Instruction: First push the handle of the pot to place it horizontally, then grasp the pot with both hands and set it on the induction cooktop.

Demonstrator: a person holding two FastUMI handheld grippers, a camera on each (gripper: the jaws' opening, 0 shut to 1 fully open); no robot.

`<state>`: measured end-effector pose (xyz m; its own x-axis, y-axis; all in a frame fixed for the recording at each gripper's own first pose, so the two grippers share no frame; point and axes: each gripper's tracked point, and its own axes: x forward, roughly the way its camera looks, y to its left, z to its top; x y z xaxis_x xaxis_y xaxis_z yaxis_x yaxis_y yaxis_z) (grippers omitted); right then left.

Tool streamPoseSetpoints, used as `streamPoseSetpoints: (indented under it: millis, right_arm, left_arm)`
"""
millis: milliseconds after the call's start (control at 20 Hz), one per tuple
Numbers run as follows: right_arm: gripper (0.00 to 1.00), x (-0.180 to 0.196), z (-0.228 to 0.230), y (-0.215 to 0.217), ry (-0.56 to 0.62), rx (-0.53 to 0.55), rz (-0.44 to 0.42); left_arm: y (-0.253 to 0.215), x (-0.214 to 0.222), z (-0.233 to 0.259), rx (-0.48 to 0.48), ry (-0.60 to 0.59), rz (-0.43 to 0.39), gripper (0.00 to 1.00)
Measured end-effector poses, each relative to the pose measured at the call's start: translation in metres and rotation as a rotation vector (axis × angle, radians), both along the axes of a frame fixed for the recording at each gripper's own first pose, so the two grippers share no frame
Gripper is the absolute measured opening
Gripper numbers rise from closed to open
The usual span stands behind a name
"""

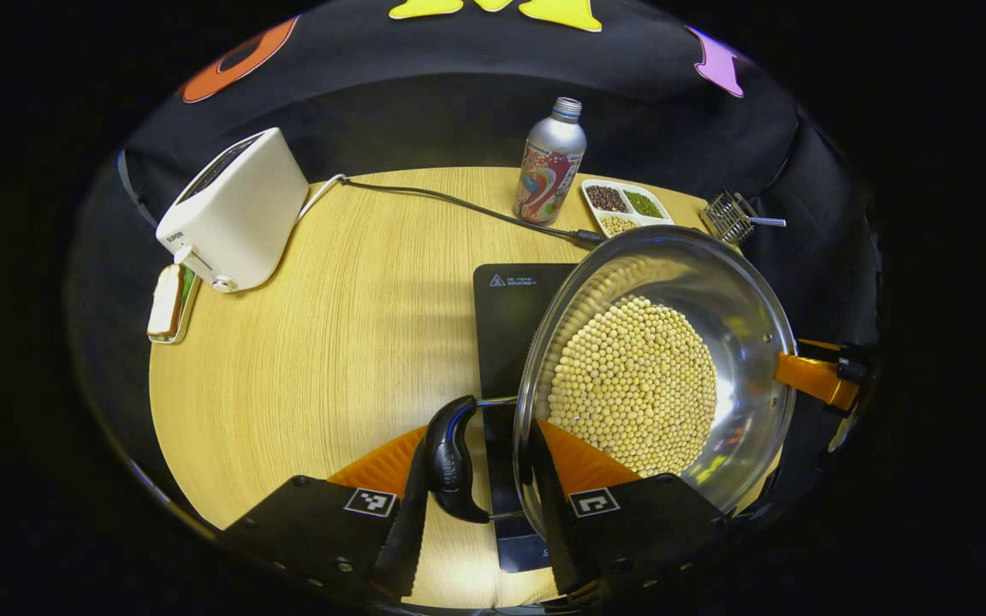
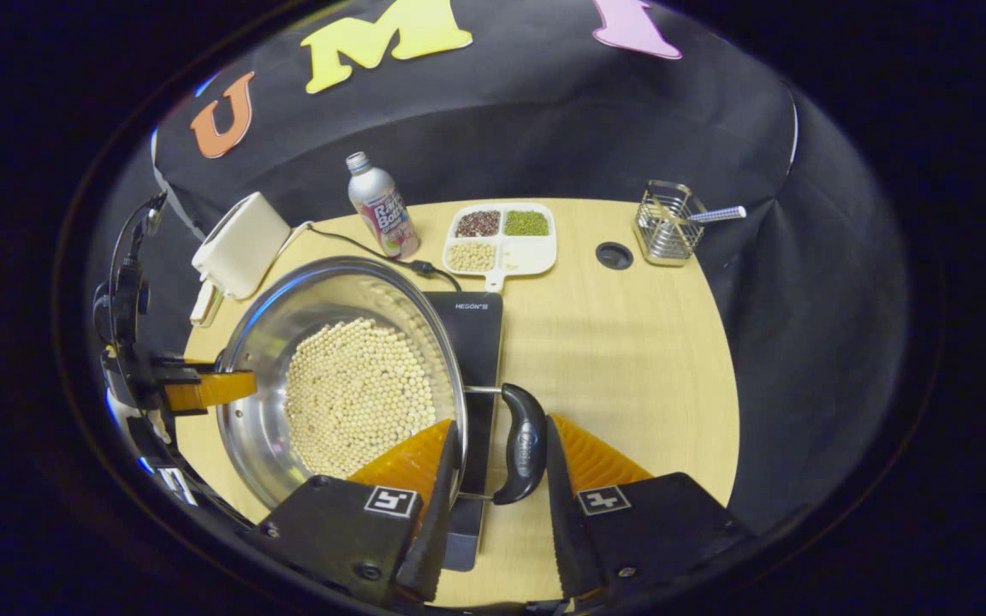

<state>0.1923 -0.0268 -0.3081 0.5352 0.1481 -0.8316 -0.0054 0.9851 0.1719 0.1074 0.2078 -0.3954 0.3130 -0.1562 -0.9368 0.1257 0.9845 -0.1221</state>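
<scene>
A steel pot [image 1: 741,325] holding a layer of pale soybeans [image 1: 634,385] has a black side handle [image 1: 452,462] at each end. In the left gripper view my left gripper [image 1: 478,441] is shut on the pot, one finger outside the handle and the other inside the wall. My right gripper [image 2: 501,428] holds the opposite handle [image 2: 523,445] and wall the same way, and it also appears far off beyond the pot [image 1: 818,376]. The pot [image 2: 288,325] sits over the black induction cooktop [image 1: 510,316] [image 2: 478,329]; I cannot tell whether it rests on it.
On the wooden table [image 1: 347,342] stand a white toaster [image 1: 232,210], a small dish of bread [image 1: 169,301], a metal bottle [image 1: 550,167], a divided tray of beans [image 2: 501,235] and a wire basket [image 2: 664,227]. A black cable [image 1: 459,204] runs to the cooktop.
</scene>
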Motion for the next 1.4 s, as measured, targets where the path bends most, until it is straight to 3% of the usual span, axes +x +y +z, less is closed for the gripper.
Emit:
streamPoseSetpoints:
  millis: [250,750,1250,1300,1400]
  right_arm:
    - [0.52,0.005,-0.012,-0.001,0.029,0.007,0.012]
    - [0.53,0.006,-0.016,-0.003,-0.038,0.084,0.028]
    - [0.53,0.007,-0.016,-0.003,-0.095,0.047,0.008]
    - [0.53,0.007,-0.015,-0.003,-0.106,0.051,0.001]
    - [0.56,0.008,-0.015,-0.004,-0.130,0.057,0.006]
  left_arm:
    - [-0.006,0.000,0.000,0.014,0.003,-0.008,0.59]
    - [-0.003,-0.003,0.000,0.008,-0.048,0.005,0.58]
    - [-0.003,-0.003,0.000,0.001,-0.064,0.009,0.59]
    - [-0.004,-0.004,-0.002,0.004,-0.064,0.011,0.49]
    - [-0.003,-0.004,-0.003,0.016,-0.080,0.001,0.52]
